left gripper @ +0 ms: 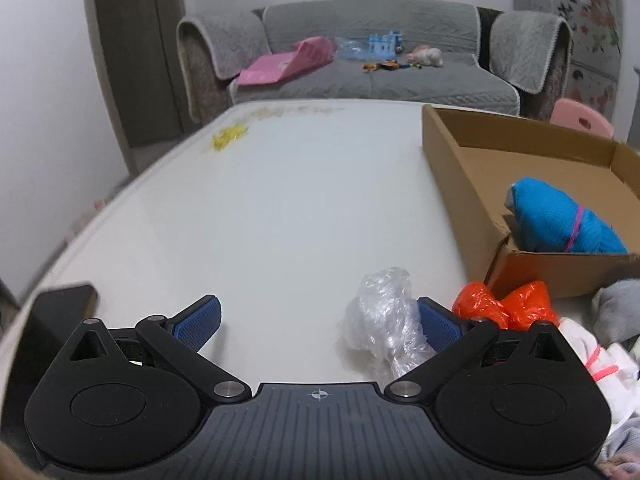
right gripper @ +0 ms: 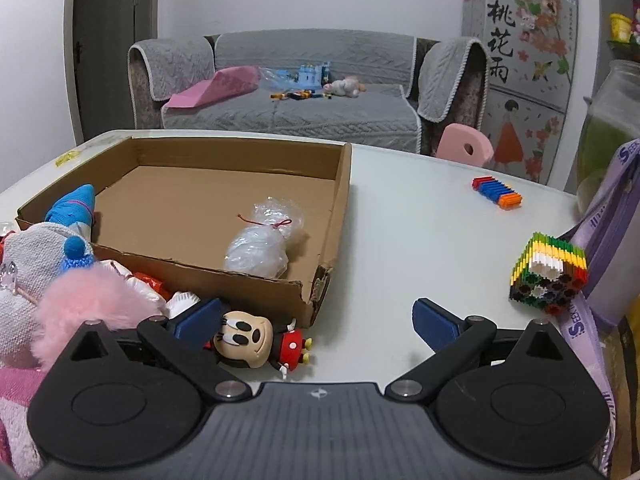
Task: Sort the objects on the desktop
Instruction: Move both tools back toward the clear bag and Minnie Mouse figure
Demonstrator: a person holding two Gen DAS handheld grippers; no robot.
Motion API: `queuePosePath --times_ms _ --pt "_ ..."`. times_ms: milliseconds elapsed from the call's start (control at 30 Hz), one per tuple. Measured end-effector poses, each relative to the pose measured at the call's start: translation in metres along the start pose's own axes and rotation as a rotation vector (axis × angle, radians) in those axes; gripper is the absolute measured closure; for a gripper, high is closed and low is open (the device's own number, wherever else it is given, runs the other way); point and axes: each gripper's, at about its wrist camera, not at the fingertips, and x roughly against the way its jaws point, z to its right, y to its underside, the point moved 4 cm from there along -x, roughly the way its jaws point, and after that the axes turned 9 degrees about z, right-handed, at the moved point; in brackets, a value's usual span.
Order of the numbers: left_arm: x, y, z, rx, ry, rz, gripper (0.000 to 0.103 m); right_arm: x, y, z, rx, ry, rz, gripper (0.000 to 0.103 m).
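My left gripper (left gripper: pixel 320 320) is open over the white table (left gripper: pixel 260 208); a crumpled clear plastic bag (left gripper: pixel 384 316) lies on the table against its right finger. A cardboard box (left gripper: pixel 452 168) stands to the right and holds a blue yarn ball (left gripper: pixel 560 216). My right gripper (right gripper: pixel 316 320) is open; a Minnie Mouse figure (right gripper: pixel 260 340) lies on the table between its jaws, beside the left finger. The same box (right gripper: pixel 332 216) is ahead in the right wrist view, with a tied clear bag (right gripper: pixel 264 244) and the blue yarn (right gripper: pixel 74 204) inside.
Orange plastic pieces (left gripper: pixel 504 304) and white and grey cloth (left gripper: pixel 592 352) lie at the left view's right edge; a black phone (left gripper: pixel 60 304) at its left. In the right view: plush toys (right gripper: pixel 44 272), pink fluff (right gripper: pixel 92 304), a brick cube (right gripper: pixel 548 276), a brick strip (right gripper: pixel 498 192), lanyards (right gripper: pixel 592 312).
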Motion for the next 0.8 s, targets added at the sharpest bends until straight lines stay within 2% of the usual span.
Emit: queuePosePath --times_ms 167,367,500,800 --pt "0.006 0.004 -0.004 0.005 -0.003 0.002 0.0 0.005 0.003 0.001 -0.032 -0.031 -0.032 0.003" --pt "0.012 0.005 0.0 -0.023 0.0 0.007 0.0 0.01 0.008 -0.005 0.008 -0.078 -0.068 0.006" --pt "0.007 0.0 -0.001 -0.034 -0.032 0.017 0.0 0.011 0.007 -0.005 0.01 -0.063 -0.056 0.008" --pt "0.001 -0.001 -0.004 0.008 -0.006 0.006 0.0 0.001 0.006 -0.007 -0.006 -0.11 -0.073 0.016"
